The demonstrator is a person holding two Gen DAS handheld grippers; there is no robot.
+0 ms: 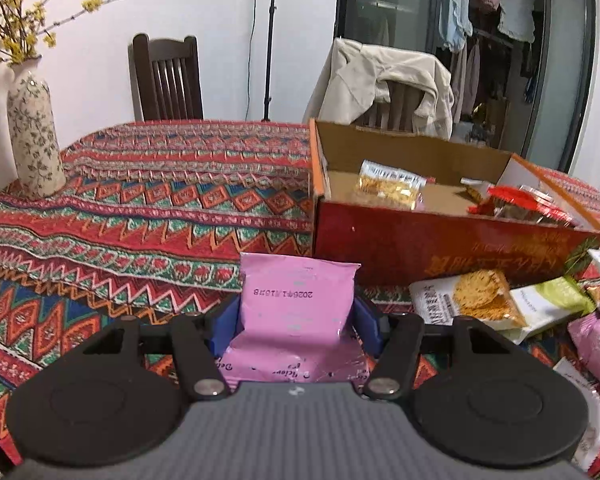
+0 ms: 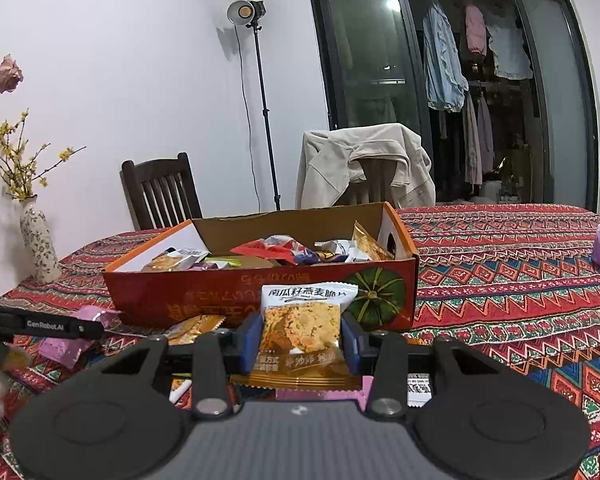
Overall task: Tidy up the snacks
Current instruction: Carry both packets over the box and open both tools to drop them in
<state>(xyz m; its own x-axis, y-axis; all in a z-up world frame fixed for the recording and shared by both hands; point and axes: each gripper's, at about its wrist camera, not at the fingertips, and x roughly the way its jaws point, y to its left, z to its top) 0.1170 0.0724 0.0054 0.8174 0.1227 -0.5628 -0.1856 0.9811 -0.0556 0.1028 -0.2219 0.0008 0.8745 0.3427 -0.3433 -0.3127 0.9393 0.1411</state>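
We see our left gripper (image 1: pixel 298 320) clenched on a glossy pink pouch (image 1: pixel 298 300), and our right gripper (image 2: pixel 300 340) clamping a crinkly white-and-gold oat-crisp packet (image 2: pixel 302 328). Both tilt slightly down toward the red cardboard box (image 2: pixel 220 296) of snacks on the woven zigzag tablecloth (image 1: pixel 140 208).

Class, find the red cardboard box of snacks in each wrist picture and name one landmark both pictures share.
Left wrist view: the red cardboard box sits right of centre, beyond the pink packet.
Right wrist view: the red cardboard box sits at centre, just behind the oat-crisp packet.
Shared landmark: the chair draped with a beige jacket, behind the box in both.
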